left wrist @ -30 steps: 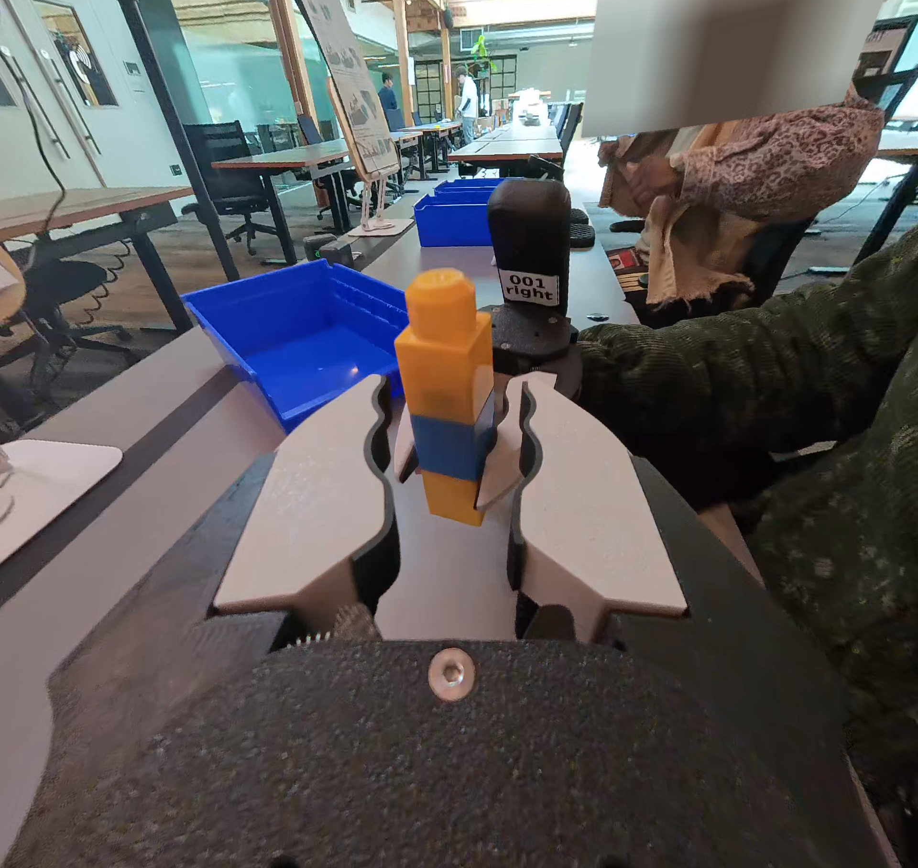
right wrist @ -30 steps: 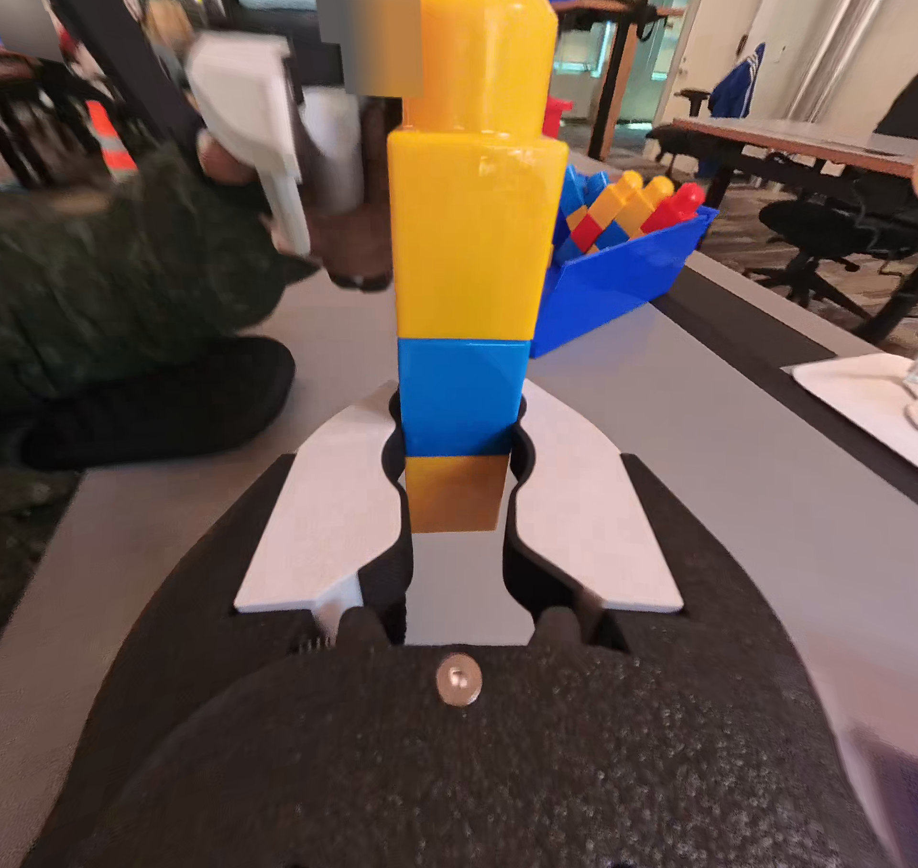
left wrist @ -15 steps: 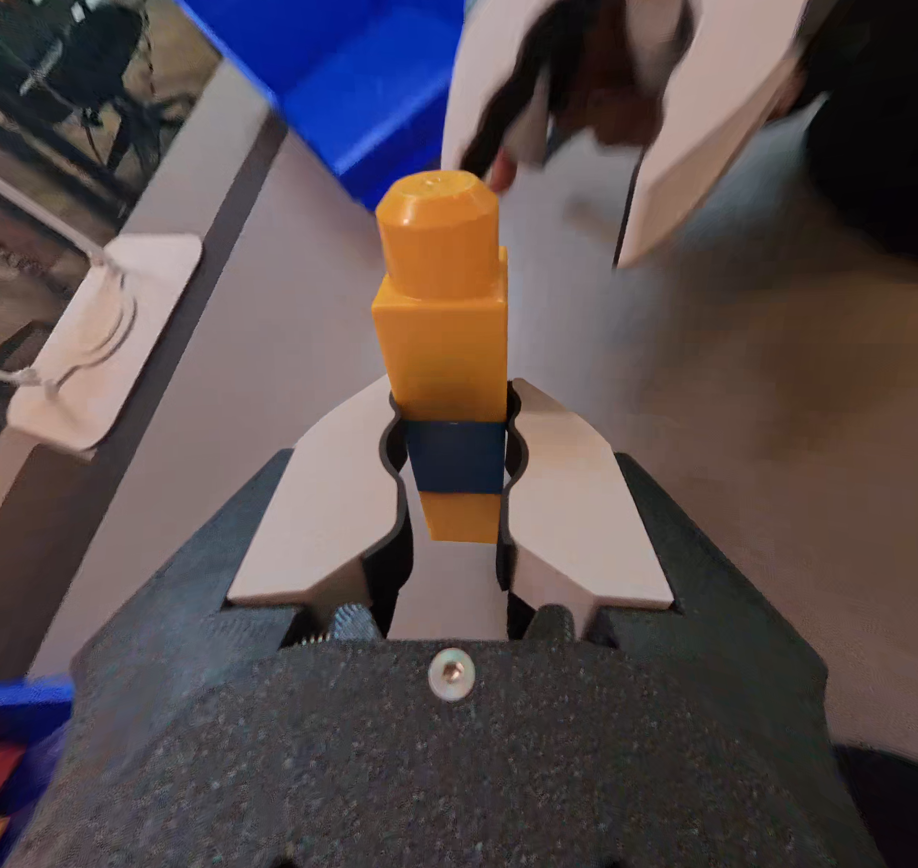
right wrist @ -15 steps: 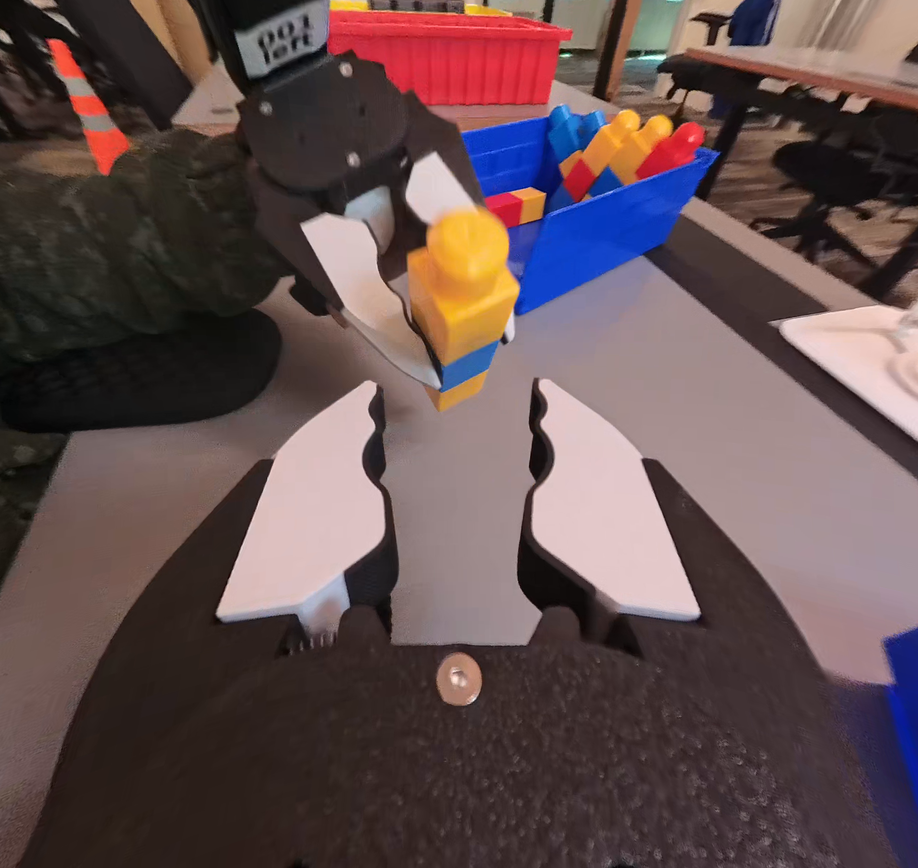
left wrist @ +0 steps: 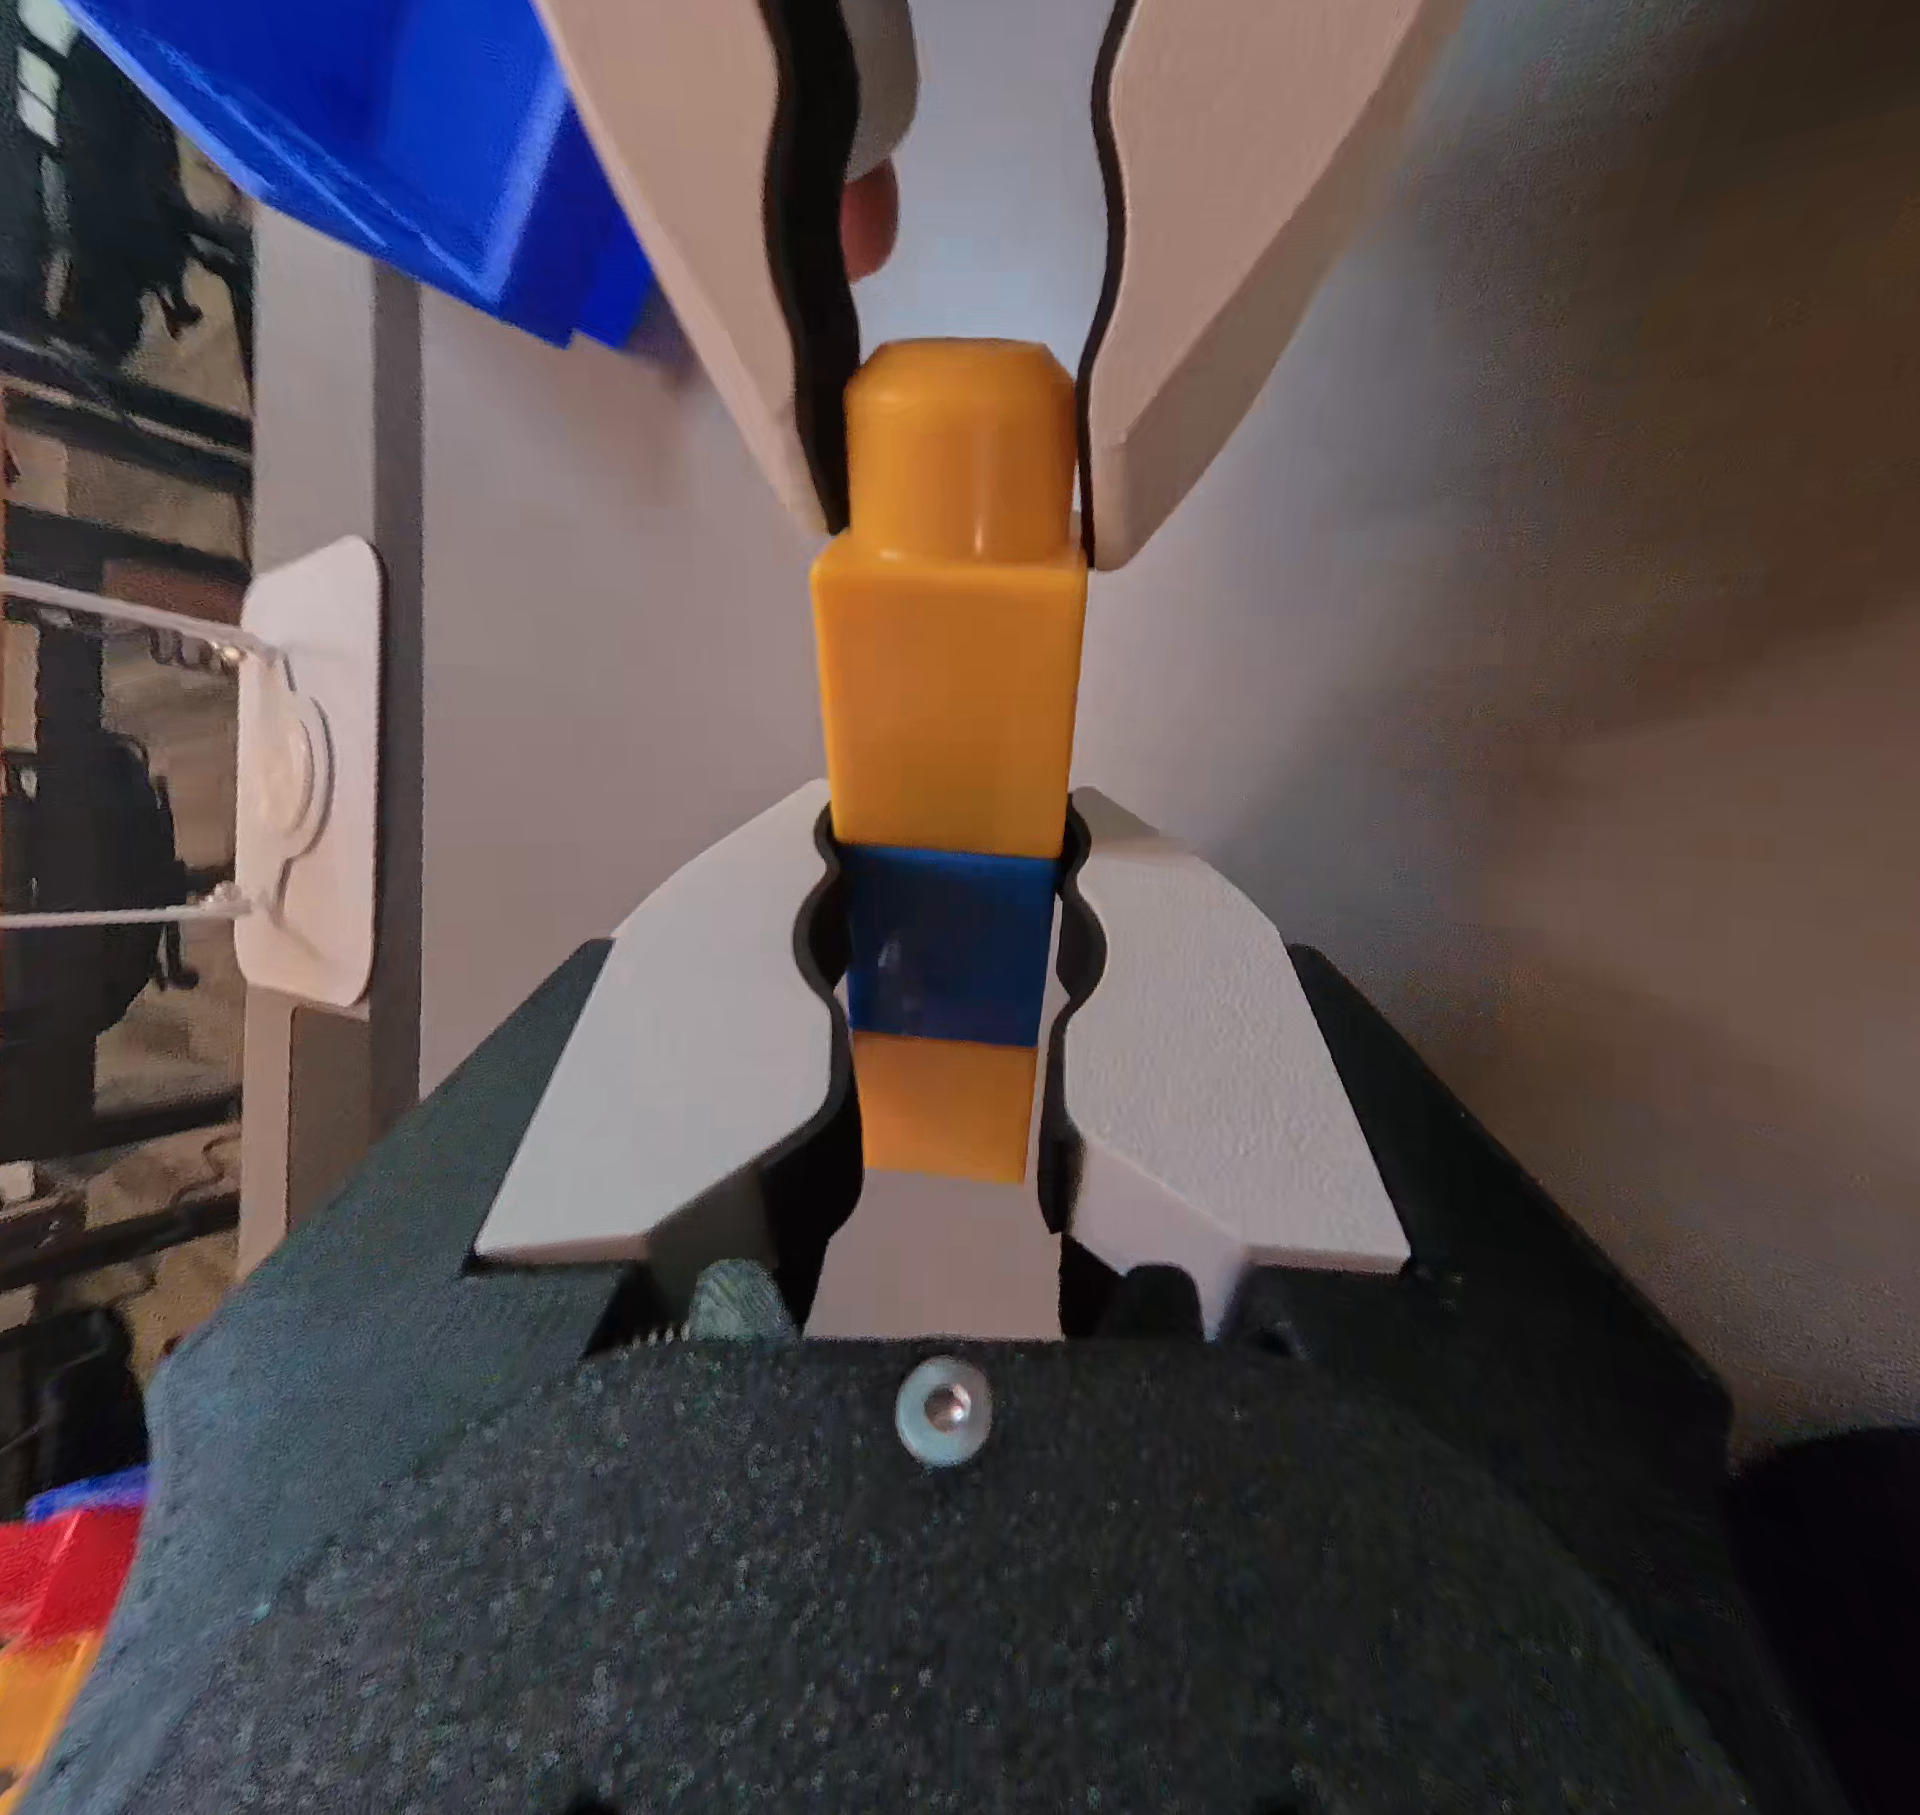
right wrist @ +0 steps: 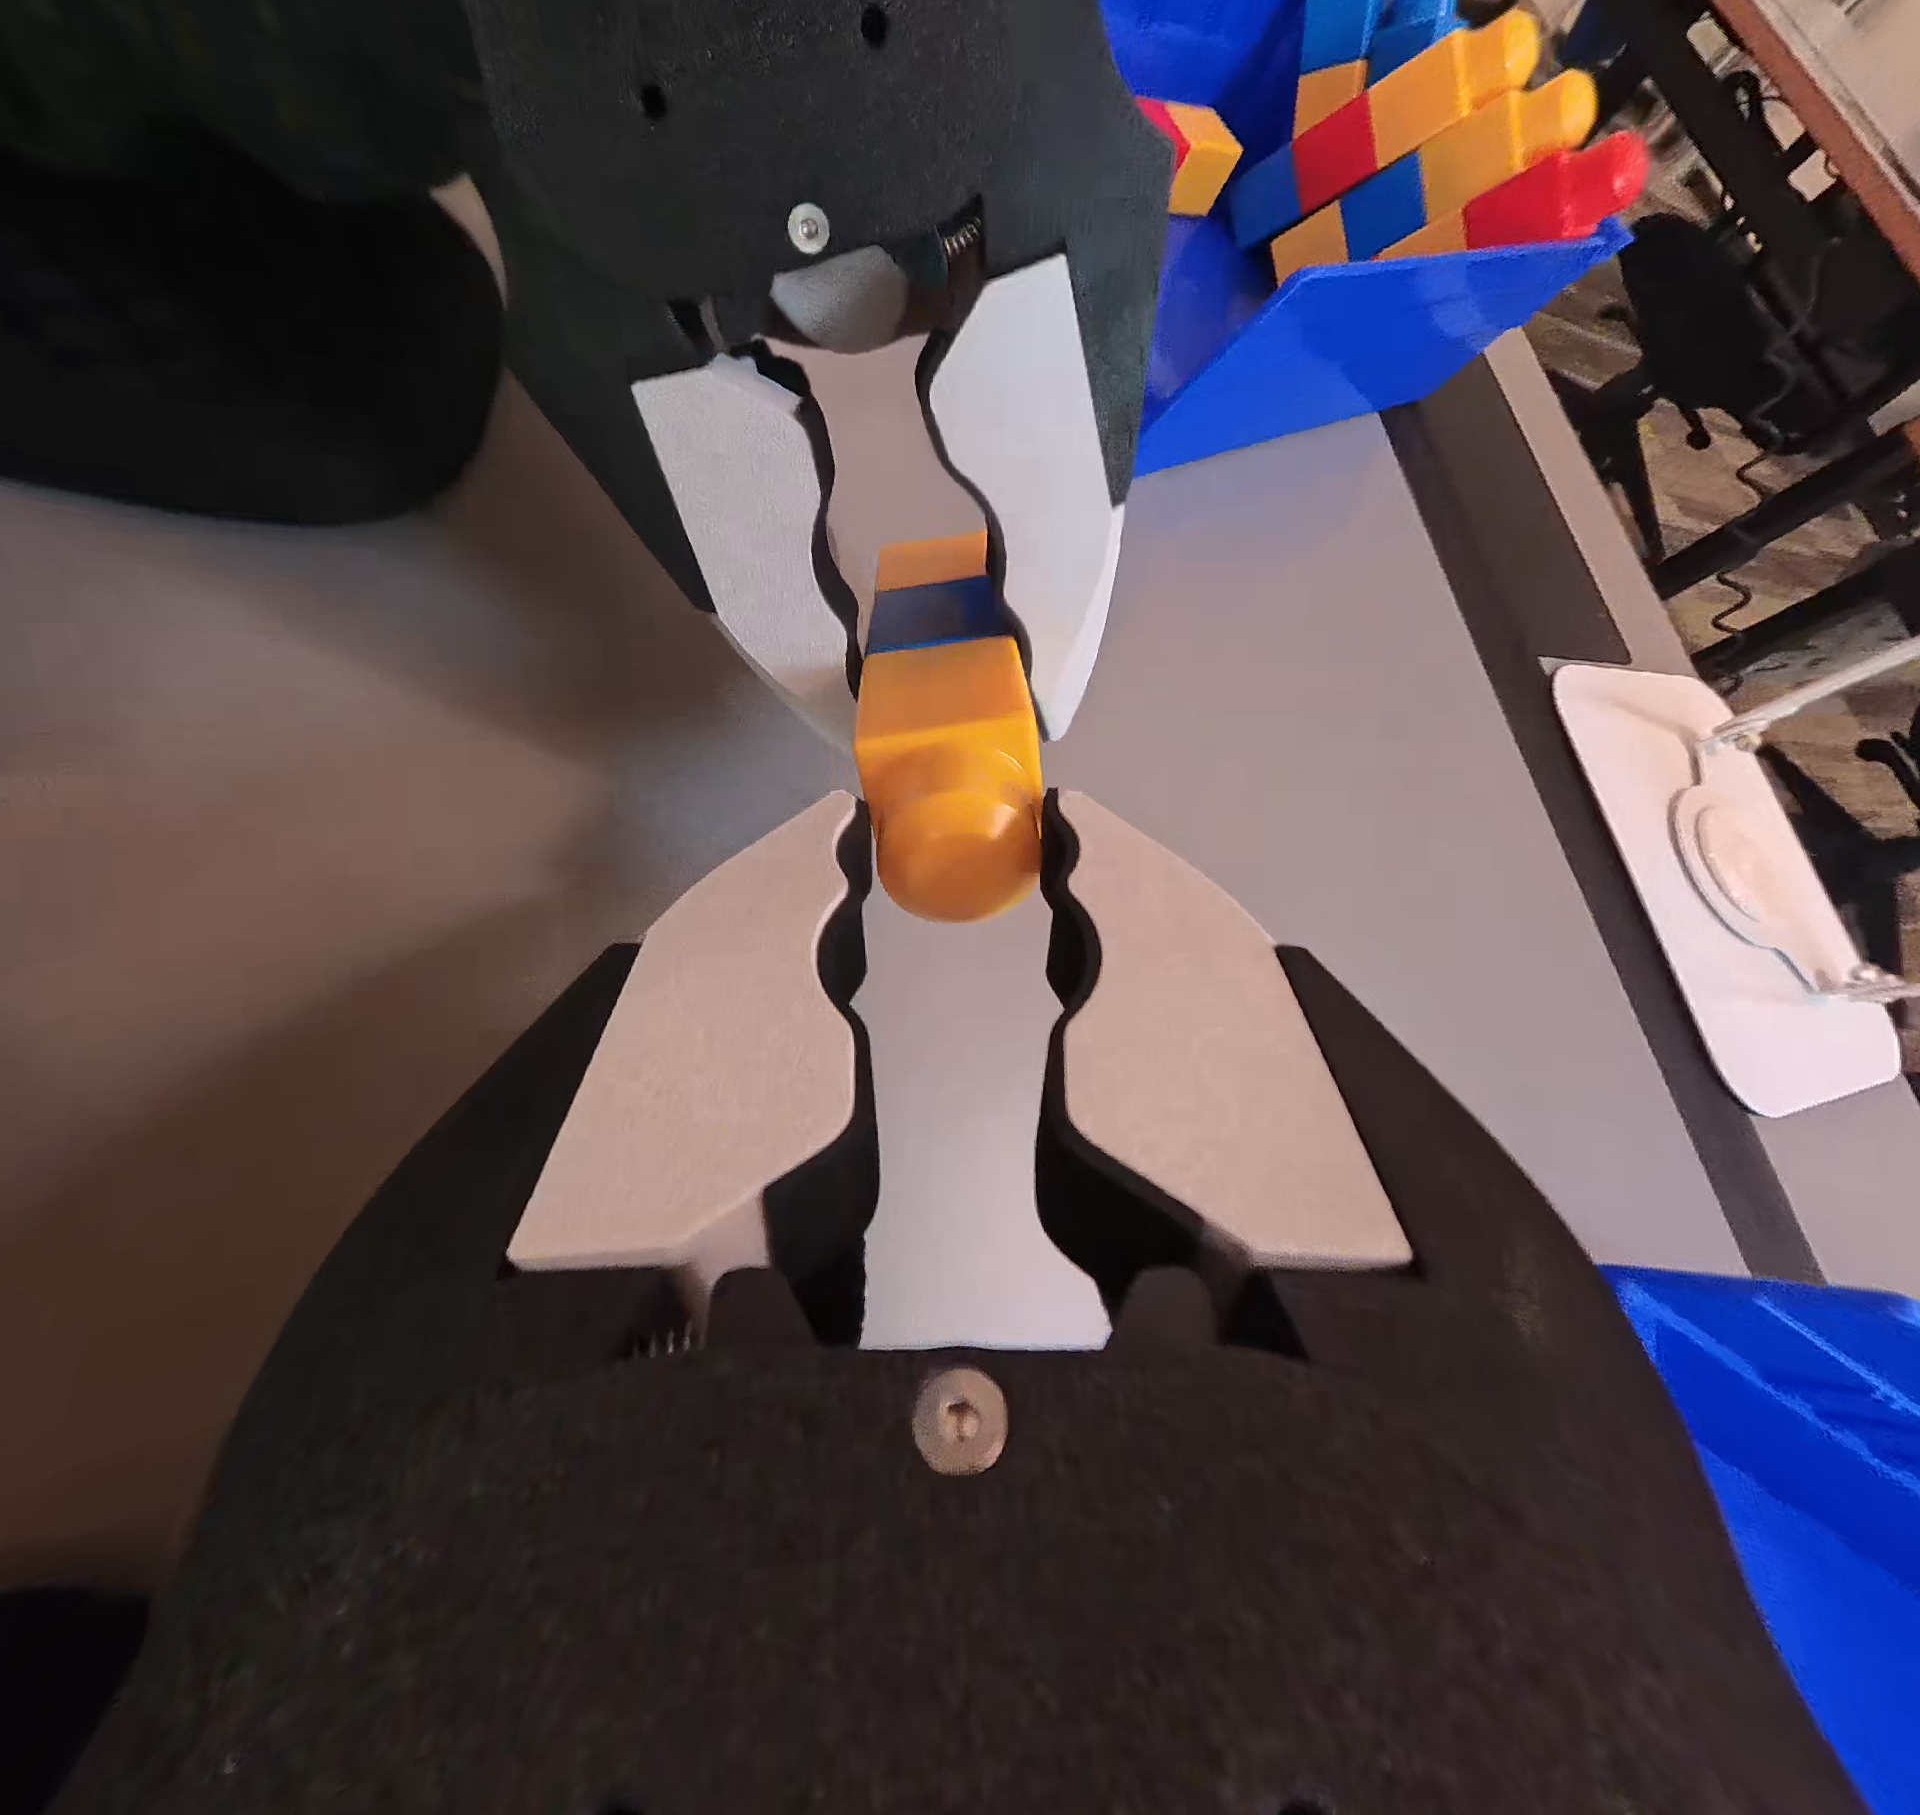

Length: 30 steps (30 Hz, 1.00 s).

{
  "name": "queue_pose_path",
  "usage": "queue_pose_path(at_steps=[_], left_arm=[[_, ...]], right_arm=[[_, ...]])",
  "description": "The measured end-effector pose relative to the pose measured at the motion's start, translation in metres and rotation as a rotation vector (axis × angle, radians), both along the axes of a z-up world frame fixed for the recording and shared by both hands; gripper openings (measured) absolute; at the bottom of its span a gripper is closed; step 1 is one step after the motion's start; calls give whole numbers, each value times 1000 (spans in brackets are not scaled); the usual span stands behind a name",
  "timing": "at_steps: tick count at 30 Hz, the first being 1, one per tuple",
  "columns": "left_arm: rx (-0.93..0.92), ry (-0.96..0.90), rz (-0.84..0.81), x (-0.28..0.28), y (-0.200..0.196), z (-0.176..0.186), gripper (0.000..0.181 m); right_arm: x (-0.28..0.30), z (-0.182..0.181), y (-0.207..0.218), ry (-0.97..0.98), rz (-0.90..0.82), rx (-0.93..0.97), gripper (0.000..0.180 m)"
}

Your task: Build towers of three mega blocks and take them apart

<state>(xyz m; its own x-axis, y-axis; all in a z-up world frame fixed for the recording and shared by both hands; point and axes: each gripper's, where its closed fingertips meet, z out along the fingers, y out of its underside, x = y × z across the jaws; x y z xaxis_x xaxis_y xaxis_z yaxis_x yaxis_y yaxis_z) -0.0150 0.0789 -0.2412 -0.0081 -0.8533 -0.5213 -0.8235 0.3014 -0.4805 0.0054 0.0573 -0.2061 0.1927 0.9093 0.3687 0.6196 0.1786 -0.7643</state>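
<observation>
A tower of three mega blocks is held in the air over the grey table (left wrist: 1455, 622), pointing from one gripper at the other. It is made of a yellow block (left wrist: 945, 1100), a blue block (left wrist: 945, 944) and a top yellow block (left wrist: 945, 685) with a round stud. My left gripper (left wrist: 951, 830) is shut on the tower, its pads pressing on the blue block. My right gripper (right wrist: 948, 809) is shut on the stud of the top yellow block (right wrist: 951, 861). The left wrist view shows the right gripper (left wrist: 961, 529) from the front, both fingers against the stud.
An empty blue bin (left wrist: 343, 72) lies beyond the tower in the left wrist view. Another blue bin (right wrist: 1403, 311) holds several built towers. A third blue bin (right wrist: 1818, 1453) is at the lower right. A white stand base (right wrist: 1714, 882) sits near the table edge. The tips of one gripper are about 5 cm away from the tips of the other.
My right gripper held the tower while the left closed on the blue block. The right let go, opened, drew back, then came in and closed on the top block's stud.
</observation>
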Motion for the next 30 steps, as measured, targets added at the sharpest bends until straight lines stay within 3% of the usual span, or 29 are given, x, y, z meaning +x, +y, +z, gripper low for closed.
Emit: queue_pose_path(at_steps=[3,6,7,10,12,16,21,27,30], left_arm=[[-10,-121,-25,4,0,15,37],[79,66,133,-36,34,-3,36],[45,26,145,-39,39,-7,36],[-64,-198,200,-32,49,6,36],[-71,-323,241,-29,59,19,36],[-45,-446,281,-28,70,29,36],[-11,-488,281,-20,72,31,36],[-16,-422,243,-8,66,12,36],[-15,-404,222,-3,62,9,36]], right_arm=[[10,16,-1,52,1,-38,31],[34,50,5,157,-36,-31,31],[47,69,9,218,-60,-18,31],[106,122,51,316,-336,127,31],[151,136,87,266,-566,171,31],[206,102,154,-85,-812,62,32],[209,12,180,-453,-762,-438,32],[193,-38,196,-490,-736,-730,32],[190,-53,201,-473,-742,-780,32]])
